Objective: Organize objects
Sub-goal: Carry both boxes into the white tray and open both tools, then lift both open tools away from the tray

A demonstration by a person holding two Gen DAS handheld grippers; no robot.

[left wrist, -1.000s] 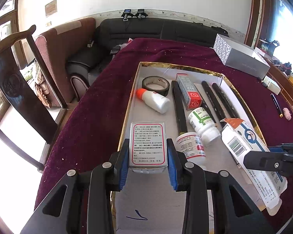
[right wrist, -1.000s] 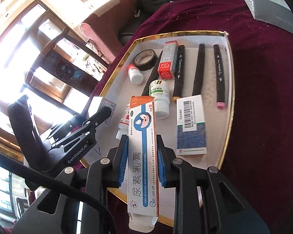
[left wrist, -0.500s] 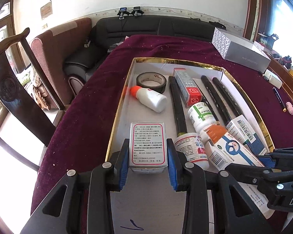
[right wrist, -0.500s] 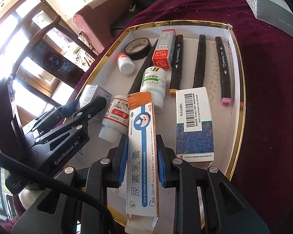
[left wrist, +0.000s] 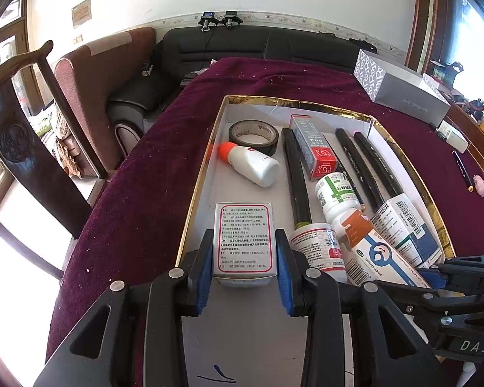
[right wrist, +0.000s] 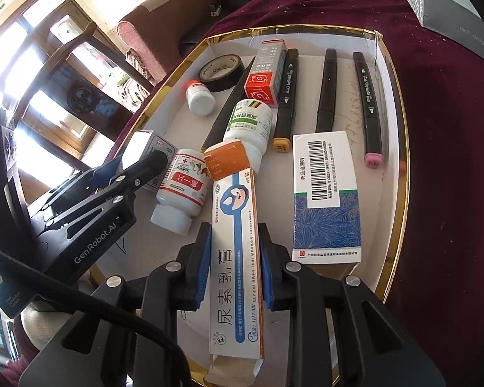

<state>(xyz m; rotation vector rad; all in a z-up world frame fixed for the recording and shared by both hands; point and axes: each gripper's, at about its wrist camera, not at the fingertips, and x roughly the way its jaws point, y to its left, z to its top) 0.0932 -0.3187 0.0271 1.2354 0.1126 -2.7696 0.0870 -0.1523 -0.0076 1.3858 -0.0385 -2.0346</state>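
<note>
Your left gripper point(left wrist: 244, 277) has its blue-padded fingers point(left wrist: 204, 274) clamped on the two long sides of a silver medicine box point(left wrist: 244, 242), which stands between them with its red-bordered text panel facing the camera and its far end pointing into the tray point(left wrist: 190, 213). Your right gripper point(right wrist: 235, 259) has its fingers point(right wrist: 203, 261) clamped on a long white-and-blue ointment carton point(right wrist: 235, 242); the carton runs lengthwise between them, its orange end flap point(right wrist: 227, 159) open at the far end, its near end projecting back past the fingers. Both held items sit over the near part of the gold-rimmed white tray. Just beyond the carton's flap lies a green-labelled white bottle point(right wrist: 250, 125); to its left, a red-labelled white bottle point(right wrist: 182, 190) lies on its side, beside the left gripper. To the carton's right, a blue-and-white barcoded box point(right wrist: 326, 193) lies flat. Farther in lie black markers point(right wrist: 327, 90), a grey-and-red glue box point(right wrist: 267, 71), a roll of black tape point(right wrist: 222, 71) and a small orange-capped bottle point(right wrist: 199, 96). The tray rests on a tabletop under maroon cloth point(right wrist: 442, 148); a grey box point(left wrist: 400, 92) sits well apart on the cloth.
</note>
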